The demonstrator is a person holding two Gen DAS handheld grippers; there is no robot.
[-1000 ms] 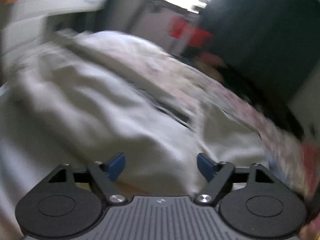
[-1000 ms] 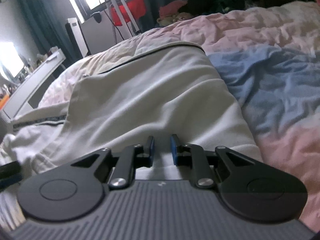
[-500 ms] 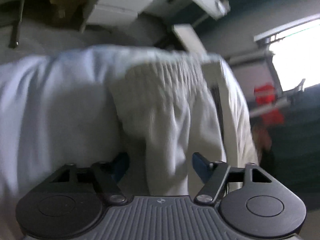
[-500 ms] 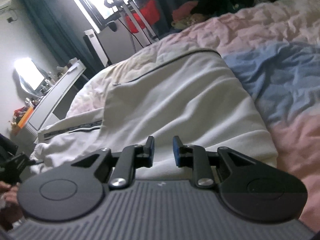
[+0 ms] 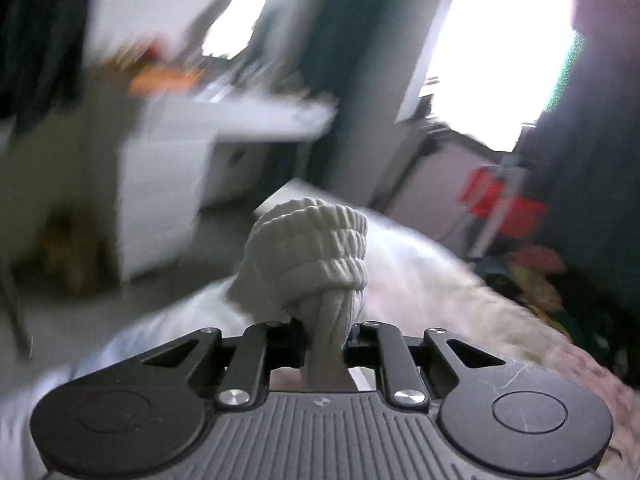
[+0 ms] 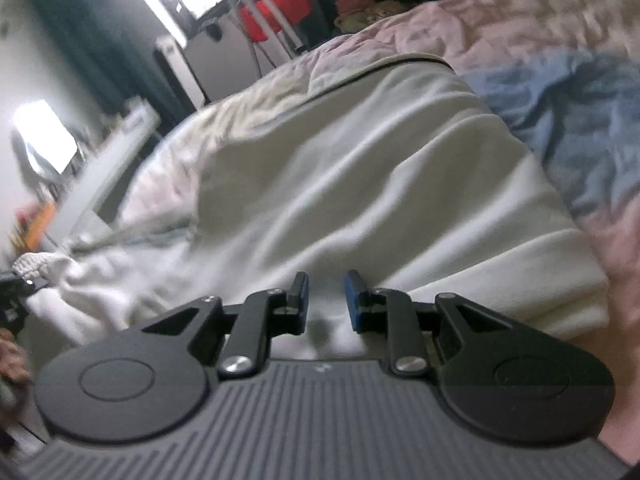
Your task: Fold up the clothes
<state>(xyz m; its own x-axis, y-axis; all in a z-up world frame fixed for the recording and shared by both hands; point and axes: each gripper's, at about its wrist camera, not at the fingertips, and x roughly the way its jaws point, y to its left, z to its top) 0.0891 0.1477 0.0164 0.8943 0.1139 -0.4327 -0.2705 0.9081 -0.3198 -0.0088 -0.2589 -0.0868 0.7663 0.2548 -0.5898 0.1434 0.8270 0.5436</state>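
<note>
Left claw: While the room behind is smearing into blur, my left gripper is pinching the ribbed cuff of the white garment, the bunched knit standing up above my fingers.
Right claw: My right gripper is hovering low over the garment's near edge, fingers parted a little with nothing between them.
Garment: It is lying spread across the bed, on a pink and blue duvet, a dark seam line running along its far edge.
Cuff, seen from the right: It is showing at the far left edge, beside a hand.
Background: A white dresser and a bright window are blurring past.
</note>
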